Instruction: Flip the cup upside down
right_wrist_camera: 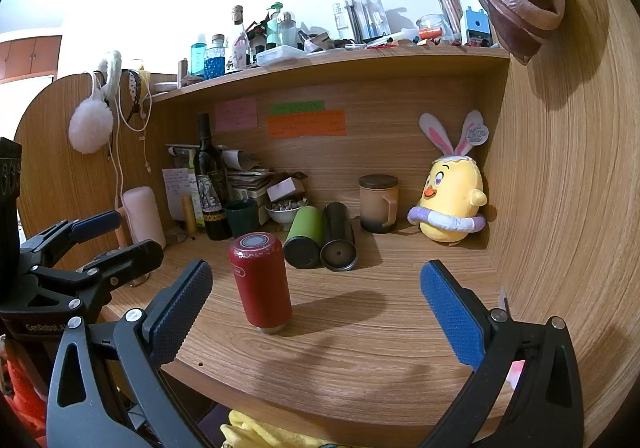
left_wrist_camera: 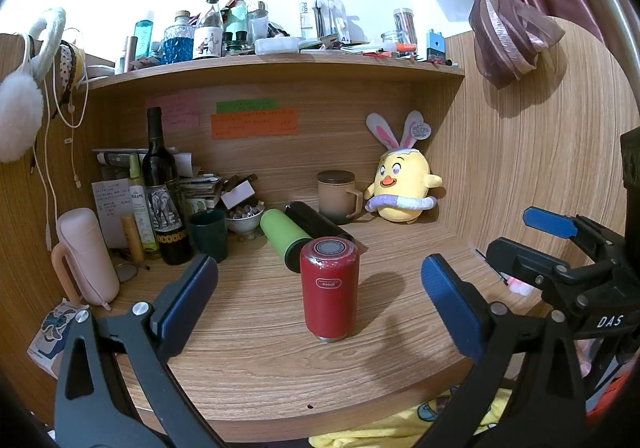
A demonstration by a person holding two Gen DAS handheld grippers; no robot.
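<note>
A red cylindrical cup (left_wrist_camera: 329, 290) stands on the wooden desk (left_wrist_camera: 260, 348), its logo upside down and a narrow metal band at the bottom. It also shows in the right wrist view (right_wrist_camera: 262, 284). My left gripper (left_wrist_camera: 320, 288) is open and empty, its blue pads on either side of the cup but nearer the desk's front edge, not touching it. My right gripper (right_wrist_camera: 316, 292) is open and empty, with the cup just inside its left finger (right_wrist_camera: 180, 308). The right gripper also shows at the right of the left wrist view (left_wrist_camera: 556, 244).
A green bottle (left_wrist_camera: 286, 238) and a black bottle (left_wrist_camera: 316, 221) lie behind the cup. A lidded mug (left_wrist_camera: 338, 193), yellow plush chick (left_wrist_camera: 404, 183), wine bottle (left_wrist_camera: 162, 187), dark green cup (left_wrist_camera: 209, 234) and pink bottle (left_wrist_camera: 86, 256) stand further back. Wooden walls enclose the desk.
</note>
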